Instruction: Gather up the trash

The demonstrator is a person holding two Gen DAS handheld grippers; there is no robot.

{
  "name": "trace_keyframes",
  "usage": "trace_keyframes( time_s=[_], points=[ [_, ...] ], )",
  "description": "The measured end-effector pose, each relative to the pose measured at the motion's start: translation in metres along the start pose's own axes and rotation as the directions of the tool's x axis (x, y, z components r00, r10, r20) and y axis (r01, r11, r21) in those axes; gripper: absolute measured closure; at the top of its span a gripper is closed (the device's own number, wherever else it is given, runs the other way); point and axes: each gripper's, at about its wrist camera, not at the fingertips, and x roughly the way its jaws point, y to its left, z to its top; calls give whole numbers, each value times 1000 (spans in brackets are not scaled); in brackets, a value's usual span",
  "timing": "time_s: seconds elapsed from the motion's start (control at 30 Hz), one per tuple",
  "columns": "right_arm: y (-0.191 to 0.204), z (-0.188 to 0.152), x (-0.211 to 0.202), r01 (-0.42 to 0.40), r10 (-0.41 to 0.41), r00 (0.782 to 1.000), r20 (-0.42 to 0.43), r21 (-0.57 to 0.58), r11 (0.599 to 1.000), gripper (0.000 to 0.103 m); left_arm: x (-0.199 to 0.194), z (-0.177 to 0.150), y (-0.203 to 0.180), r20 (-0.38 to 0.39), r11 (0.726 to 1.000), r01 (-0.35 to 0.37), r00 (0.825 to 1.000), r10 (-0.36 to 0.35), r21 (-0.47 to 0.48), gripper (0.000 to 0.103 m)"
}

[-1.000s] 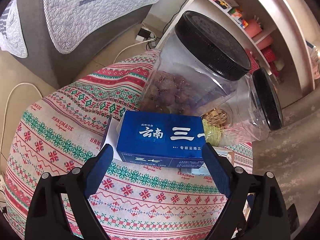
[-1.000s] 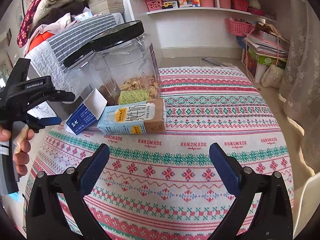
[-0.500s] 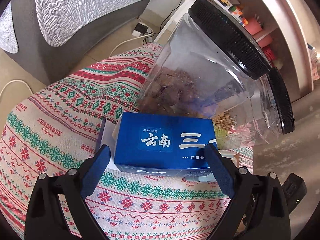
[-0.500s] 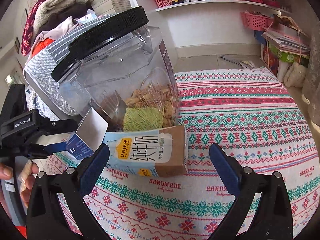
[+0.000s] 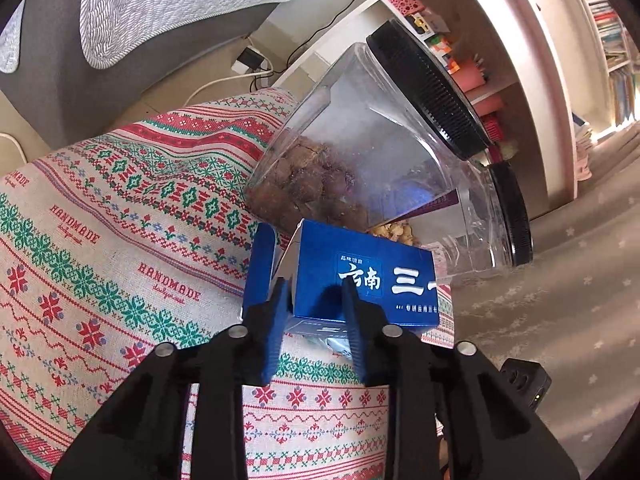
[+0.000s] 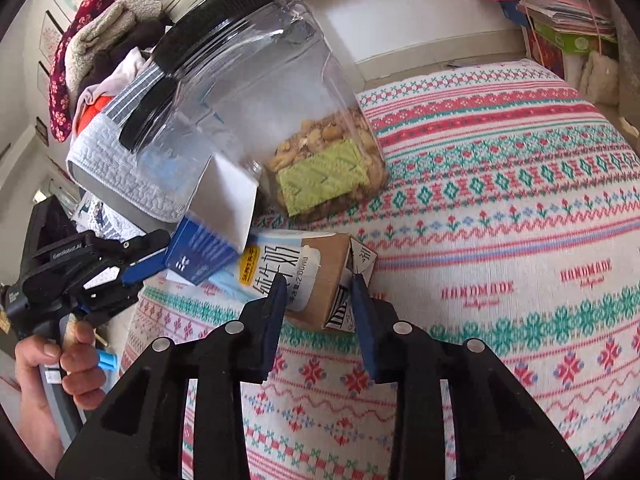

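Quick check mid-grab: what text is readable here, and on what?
"云南 三": blue box, large white characters; the small line below is too small to read.
"纯牛奶": milk carton; the yellow label and volume line are blurred.
"HANDMADE": tablecloth, repeated; the script beneath is unreadable.
"GenRobot.AI": left gripper, partly blurred.
Book spines: too small.

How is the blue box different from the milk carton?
The dark blue cardboard box is blue all over with white writing; the milk carton is pale blue and white with a brown cardboard end. The blue box has an open white flap sticking up; the carton's ends are folded shut. The left hand-held gripper is on the blue box; the right hand-held gripper is on the carton. Both lie on the patterned tablecloth beside the clear jars.
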Motion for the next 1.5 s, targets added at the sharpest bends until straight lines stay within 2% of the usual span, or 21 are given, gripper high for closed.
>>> trace_keyframes(
  time_s=[0.17,0.23,0.27,0.4,0.5,0.57,0.6,0.63,0.67,0.7,0.73,0.77,0.87,1.0,1.07,1.13,1.27,1.33,1.37,1.47,1.5],
  points=[
    [36,-26,-3,-23,8,997,-81,-190,981,70,-10,-12,0,-31,999,34,999,-34,15,95],
    [48,-32,-11,38,-54,997,-55,-263,964,49,-16,-18,-2,-48,999,42,998,-40,29,97],
    [52,-32,-15,71,-81,996,-22,-296,953,34,-19,-21,-3,-54,998,54,997,-52,33,97],
    [48,-18,-20,135,-127,991,47,-335,932,23,-34,-23,-4,-45,997,48,998,-45,61,97],
    [50,-10,-5,126,-125,992,31,-416,901,14,-41,-25,-1,-45,998,41,998,-39,53,97],
    [56,-10,7,138,-151,988,9,-464,875,15,-44,-24,0,-28,998,-5,1000,7,65,97],
    [58,-10,12,147,-164,986,6,-474,868,15,-48,-22,-1,-3,995,-60,998,61,85,97],
    [60,-11,15,152,-170,985,7,-479,864,16,-52,-21,-2,33,987,-118,993,115,105,94],
    [60,-11,17,163,-181,983,10,-484,860,21,-55,-19,-4,57,984,-134,990,128,116,79],
    [60,-11,21,178,-202,979,2,-487,855,32,-58,-17,-3,71,985,-125,991,117,116,62],
    [59,-11,25,185,-220,975,-15,-484,855,43,-60,-17,-3,89,986,-128,989,119,109,27],
    [58,-12,26,189,-225,974,-20,-470,862,45,-61,-16,-4,110,983,-147,985,136,107,18],
    [53,-18,14,189,-218,976,-21,-424,886,46,-48,-19,-15,92,965,-178,982,163,191,18],
    [32,-26,-13,205,-218,975,-31,-235,950,46,-26,-25,-33,93,902,-271,962,255,337,18],
    [22,-32,-25,245,-250,968,-15,-158,956,46,-17,-31,-45,97,859,-290,956,275,422,18],
    [14,-35,-36,244,-245,970,0,-107,964,46,-6,-40,-59,120,773,-344,935,333,533,18],
    [13,-33,-47,246,-243,969,42,-108,963,46,15,-63,-83,187,562,-405,895,405,721,12],
    [11,-33,-49,248,-244,969,42,-108,963,46,27,-71,-87,205,484,-425,873,443,765,12],
    [10,-33,-47,248,-245,969,39,-107,963,46,33,-72,-88,207,464,-432,864,460,773,12],
    [8,-36,-44,245,-244,969,27,-111,963,46,46,-71,-86,210,449,-447,850,483,774,12],
    [7,-37,-43,249,-247,969,27,-114,962,46,50,-71,-86,223,429,-458,841,493,779,12]
  ],
)
